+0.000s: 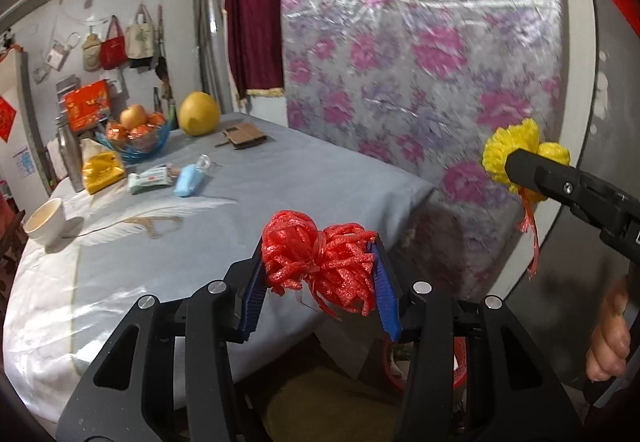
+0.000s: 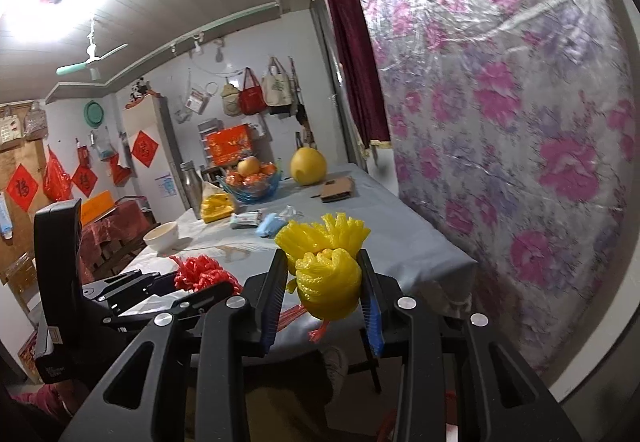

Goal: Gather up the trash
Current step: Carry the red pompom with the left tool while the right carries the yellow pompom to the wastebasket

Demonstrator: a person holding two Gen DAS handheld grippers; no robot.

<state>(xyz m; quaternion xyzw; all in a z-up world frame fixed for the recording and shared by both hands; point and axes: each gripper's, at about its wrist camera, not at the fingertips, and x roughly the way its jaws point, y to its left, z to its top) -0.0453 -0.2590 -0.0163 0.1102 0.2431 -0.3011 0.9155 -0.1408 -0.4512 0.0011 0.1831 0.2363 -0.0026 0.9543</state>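
Note:
My left gripper [image 1: 318, 262] is shut on a red foam fruit net [image 1: 316, 262], held above the near corner of the grey-clothed table [image 1: 280, 178]. My right gripper [image 2: 324, 282] is shut on a yellow foam fruit net [image 2: 326, 274], held off the table's near edge. In the left wrist view the right gripper [image 1: 516, 162] and its yellow net [image 1: 508, 146] show at the right. In the right wrist view the left gripper [image 2: 208, 282] and red net [image 2: 200, 270] show at the left.
On the table stand a white bowl [image 1: 46, 220], a yellow bag [image 1: 102, 170], a wipes pack [image 1: 150, 178], a blue packet [image 1: 190, 180], a fruit bowl [image 1: 138, 134], a pomelo [image 1: 199, 113] and a brown wallet [image 1: 244, 134]. A plastic-wrapped floral mattress [image 1: 420, 62] leans at the right.

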